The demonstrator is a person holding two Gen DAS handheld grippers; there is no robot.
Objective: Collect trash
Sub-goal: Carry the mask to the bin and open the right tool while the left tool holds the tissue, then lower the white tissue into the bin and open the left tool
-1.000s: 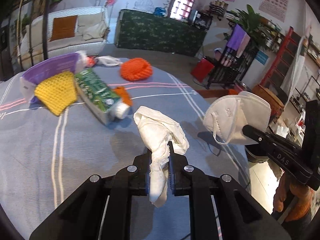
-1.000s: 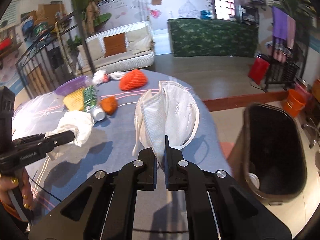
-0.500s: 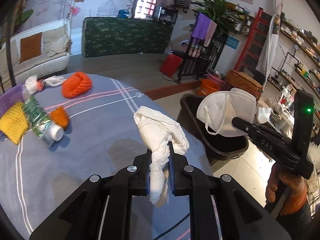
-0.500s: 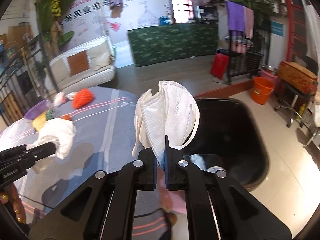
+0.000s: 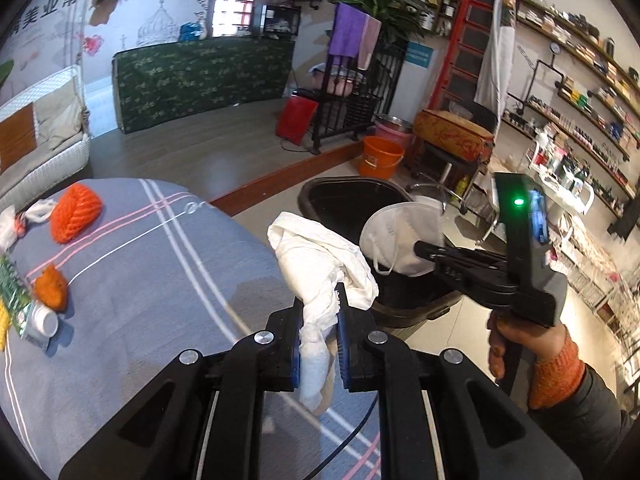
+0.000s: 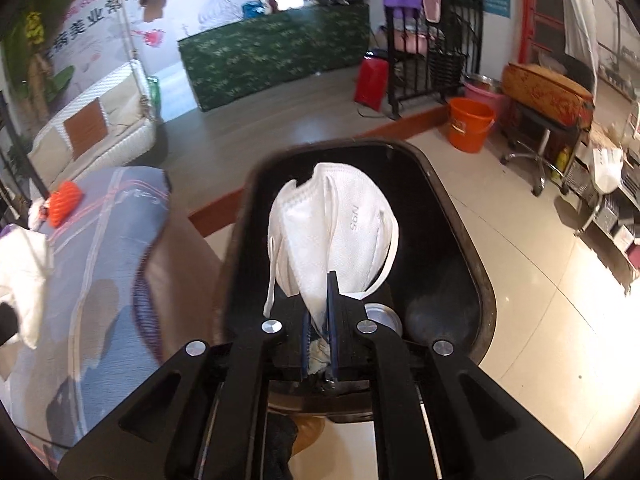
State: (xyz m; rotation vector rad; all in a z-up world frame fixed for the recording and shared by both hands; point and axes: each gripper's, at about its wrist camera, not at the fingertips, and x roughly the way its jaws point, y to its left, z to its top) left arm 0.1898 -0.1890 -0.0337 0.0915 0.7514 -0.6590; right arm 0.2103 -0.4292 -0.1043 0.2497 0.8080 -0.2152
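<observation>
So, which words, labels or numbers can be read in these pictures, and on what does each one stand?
"N95": embossed on the white mask that the right tool grips over the black bin.
"美业常年" and "学员": large characters on the wall mural; the rest is cut off.
Blue wall sign: too small to read.
Green package on the table: print too blurred.
Crumpled tissue in the left tool: no text.
</observation>
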